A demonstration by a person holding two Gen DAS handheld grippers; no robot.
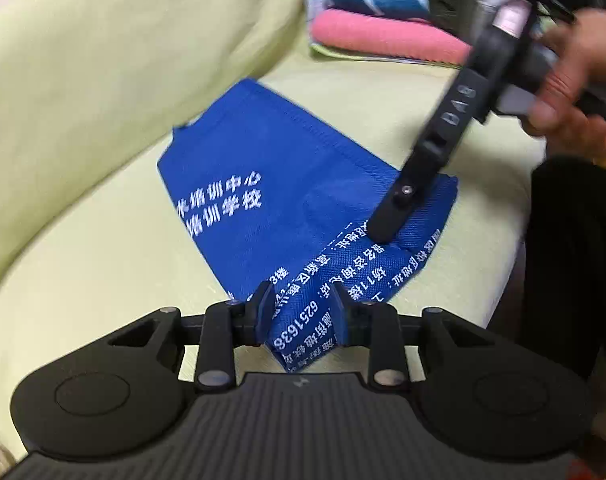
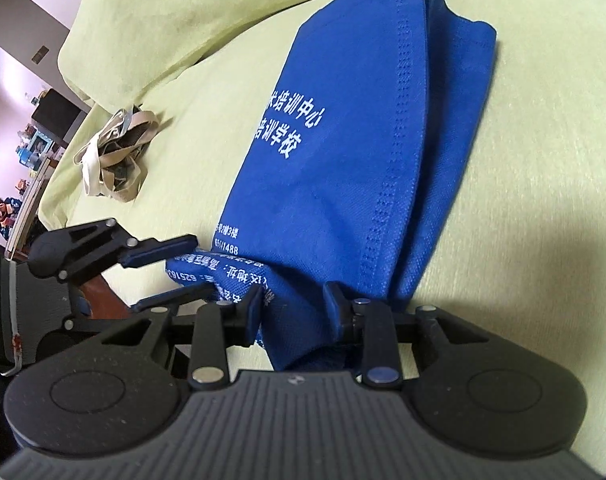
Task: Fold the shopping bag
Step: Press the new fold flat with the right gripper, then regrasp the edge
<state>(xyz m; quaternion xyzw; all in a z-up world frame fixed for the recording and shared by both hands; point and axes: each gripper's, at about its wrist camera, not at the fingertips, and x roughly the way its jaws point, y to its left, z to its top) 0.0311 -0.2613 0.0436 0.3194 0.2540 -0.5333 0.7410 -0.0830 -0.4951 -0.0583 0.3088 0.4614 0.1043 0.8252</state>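
1. The left gripper [image 1: 303, 312] is holding its jaws narrow, clamping the near folded edge of the blue shopping bag [image 1: 279, 184]; white printed characters and digits are running across the cloth pinched between them.
2. The right gripper [image 2: 293, 304] is likewise keeping its jaws narrow, gripping a bunched fold at the near end of the shopping bag [image 2: 343, 152], with the blue cloth filling the gap between the two pads.
3. In the left wrist view the right gripper [image 1: 383, 232] is reaching in from two o'clock, its black finger slanting down and pressing onto the bag just above the left jaws; a hand [image 1: 575, 76] is wrapping round its handle at the upper right, blurred.
4. In the right wrist view the left gripper [image 2: 183, 268] is coming in from nine o'clock, its fingers closing on the bag's printed corner just beside the right jaws.
5. The bag is lying flattened and partly folded on a pale green sofa [image 2: 523, 200], stretching away from the jaws toward twelve o'clock, with stitched seams running along its length.
6. A green back cushion [image 1: 103, 60] is rising behind the bag toward ten o'clock.
7. A crumpled cream bag [image 2: 115, 156] is sitting on the seat at ten o'clock, well apart from the blue one.
8. A pink and blue stack of folded cloth [image 1: 383, 28] is resting at one o'clock.
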